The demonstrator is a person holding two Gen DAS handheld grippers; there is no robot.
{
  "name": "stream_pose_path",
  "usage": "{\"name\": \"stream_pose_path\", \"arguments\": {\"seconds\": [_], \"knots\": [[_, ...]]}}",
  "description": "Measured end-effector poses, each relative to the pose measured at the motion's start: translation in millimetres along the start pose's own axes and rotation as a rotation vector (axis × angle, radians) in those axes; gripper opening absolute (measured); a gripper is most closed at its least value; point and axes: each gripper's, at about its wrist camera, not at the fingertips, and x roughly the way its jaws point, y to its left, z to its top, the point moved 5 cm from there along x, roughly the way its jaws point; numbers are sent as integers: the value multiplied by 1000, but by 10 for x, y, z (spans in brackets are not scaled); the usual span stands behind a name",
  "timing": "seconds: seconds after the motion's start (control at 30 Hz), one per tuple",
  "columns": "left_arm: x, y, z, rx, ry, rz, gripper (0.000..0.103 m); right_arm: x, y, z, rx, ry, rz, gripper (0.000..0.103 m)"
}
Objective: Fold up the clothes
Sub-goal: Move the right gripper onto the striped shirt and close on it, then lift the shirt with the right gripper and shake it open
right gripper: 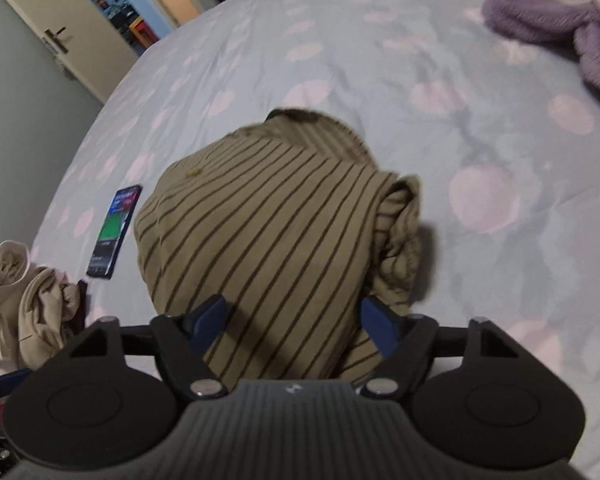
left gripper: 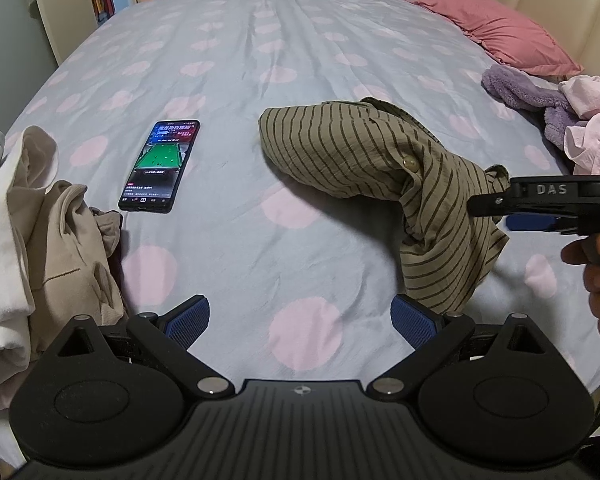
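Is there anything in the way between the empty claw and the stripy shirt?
No. Only bare polka-dot bedsheet lies between the open left claw and the olive striped cotton shirt. The black smartphone sits off to its left, out of the path.

The striped shirt (left gripper: 360, 152) is thin, crinkled woven cloth, matt. The bed sheet (left gripper: 300, 60) is smooth cotton-like cloth with soft wrinkles. The purple towel (left gripper: 520, 92) looks fluffy. The phone (left gripper: 160, 166) has a glossy glass face. The left gripper (left gripper: 300, 322) is matt black plastic with ribbed blue pads (left gripper: 190, 320)
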Motion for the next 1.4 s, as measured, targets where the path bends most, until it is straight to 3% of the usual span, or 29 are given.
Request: {"name": "stream_pose_path", "arguments": {"seconds": [0.17,0.23,0.27,0.3,0.33,0.37,0.63,0.77,0.9,1.03,1.1,1.23,1.4], "knots": [[0,3,-11,1,-1,-11,99,177,-65,-7,64,41,48,75],[0,4,-16,2,-1,-15,99,244,-117,-12,126,69,77,69],[0,4,-18,2,-1,-17,99,264,-125,-12,140,73,90,58],[-1,-3,-20,4,-1,-21,99,267,-109,-8,127,73,84,30],[-1,-12,-22,7,-2,-26,99,265,-88,-3,106,72,73,8],[-1,-22,-23,11,-5,-31,99,243,-55,8,86,65,70,5],[24,-157,-37,51,-38,-95,95,-82,255,137,21,-8,134,4],[32,-268,-33,60,-30,-184,77,-451,454,271,-4,-89,211,3],[10,-397,-15,73,-36,-282,76,-893,670,388,-53,-175,293,3],[35,-447,6,77,-40,-333,75,-1280,821,464,-110,-251,341,3],[53,-449,22,86,-47,-346,63,-1443,873,492,-137,-282,361,3],[66,-495,88,189,-105,-304,59,-1746,935,524,-163,-337,420,2],[134,-505,80,319,-173,-160,59,-2154,1071,556,-217,-423,462,0]]}}
